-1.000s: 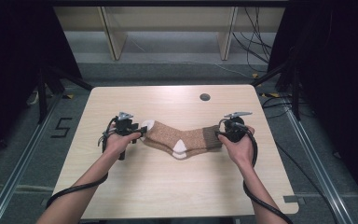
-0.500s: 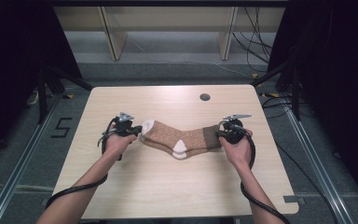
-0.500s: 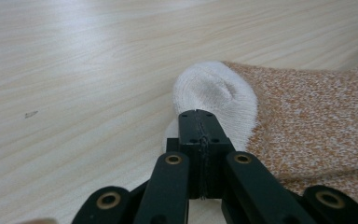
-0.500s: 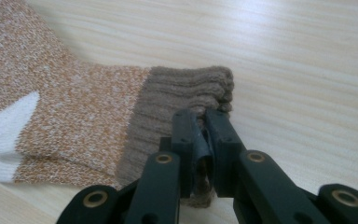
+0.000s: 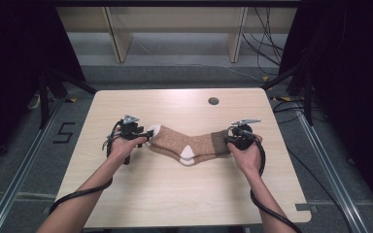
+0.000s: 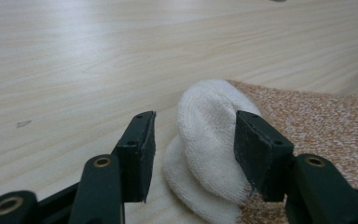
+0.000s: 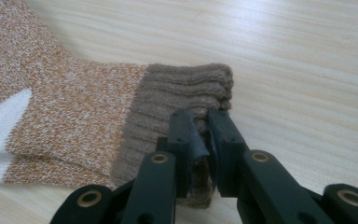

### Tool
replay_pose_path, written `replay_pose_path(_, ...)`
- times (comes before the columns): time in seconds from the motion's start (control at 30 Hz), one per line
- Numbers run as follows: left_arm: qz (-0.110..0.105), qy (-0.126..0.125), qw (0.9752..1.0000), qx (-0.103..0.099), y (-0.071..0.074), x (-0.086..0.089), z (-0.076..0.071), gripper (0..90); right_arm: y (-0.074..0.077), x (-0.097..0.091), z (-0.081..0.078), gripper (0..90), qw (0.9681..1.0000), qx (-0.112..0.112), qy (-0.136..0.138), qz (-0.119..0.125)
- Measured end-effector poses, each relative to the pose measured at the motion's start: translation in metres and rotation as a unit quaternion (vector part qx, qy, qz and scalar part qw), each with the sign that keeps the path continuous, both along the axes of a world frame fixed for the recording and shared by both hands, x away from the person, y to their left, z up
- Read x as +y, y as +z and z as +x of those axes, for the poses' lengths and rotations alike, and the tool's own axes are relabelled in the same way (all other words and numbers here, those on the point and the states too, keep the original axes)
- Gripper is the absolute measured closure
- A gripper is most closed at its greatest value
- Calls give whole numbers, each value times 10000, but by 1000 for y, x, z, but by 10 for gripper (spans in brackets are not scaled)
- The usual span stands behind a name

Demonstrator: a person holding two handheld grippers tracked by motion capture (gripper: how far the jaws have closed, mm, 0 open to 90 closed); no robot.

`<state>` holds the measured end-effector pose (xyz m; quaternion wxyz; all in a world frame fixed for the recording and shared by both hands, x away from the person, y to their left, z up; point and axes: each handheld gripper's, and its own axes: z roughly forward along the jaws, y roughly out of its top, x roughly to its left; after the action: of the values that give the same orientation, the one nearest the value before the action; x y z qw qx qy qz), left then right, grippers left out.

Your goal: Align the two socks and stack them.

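Seen from the high view: brown marled socks [image 5: 189, 144] stretched flat across mid-tabletop [image 5: 175, 194], nearer the front edge, between left tongs [image 5: 148, 136] and right tongs [image 5: 229, 141]. Closer in: left tongs [image 6: 193, 154] just opening, released, straddling the fuzzy white toe [image 6: 205, 140]. Right tongs [image 7: 199, 149] clenched on the ribbed dark-brown cuff [image 7: 186, 93].

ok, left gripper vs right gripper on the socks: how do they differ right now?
The left gripper stands open around the white toe, its jaws having just been opening; the right gripper is pinched on the brown cuff. Left sits at the toe end, right at the cuff end. Both rest low at the table.
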<state>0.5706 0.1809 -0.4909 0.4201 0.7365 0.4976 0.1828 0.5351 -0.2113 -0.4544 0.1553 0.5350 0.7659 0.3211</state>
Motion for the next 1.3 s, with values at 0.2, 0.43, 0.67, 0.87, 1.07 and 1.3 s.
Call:
replay_pose_path(0.2,114,-164,9998,24,-3,-3,4,711,-3,0,0,815,9999,-25,60,-88)
replay_pose_path(0.43,307,-256,9992,-57,1,-3,0,839,-4,0,-1,824,9999,-65,74,-26)
replay_pose_path(0.67,180,-295,9991,-239,18,2,-11,845,4,0,-4,831,9997,-230,53,-13)
replay_pose_path(0.87,196,-374,9984,-388,33,4,-24,847,16,2,-7,833,9994,-335,96,61)
replay_pose_path(1.07,193,-442,9983,-335,35,6,-33,846,26,1,-12,836,9993,-325,161,46)
replay_pose_path(1.3,220,-412,9988,-164,24,9,-32,845,25,-2,-15,842,9996,-201,147,90)
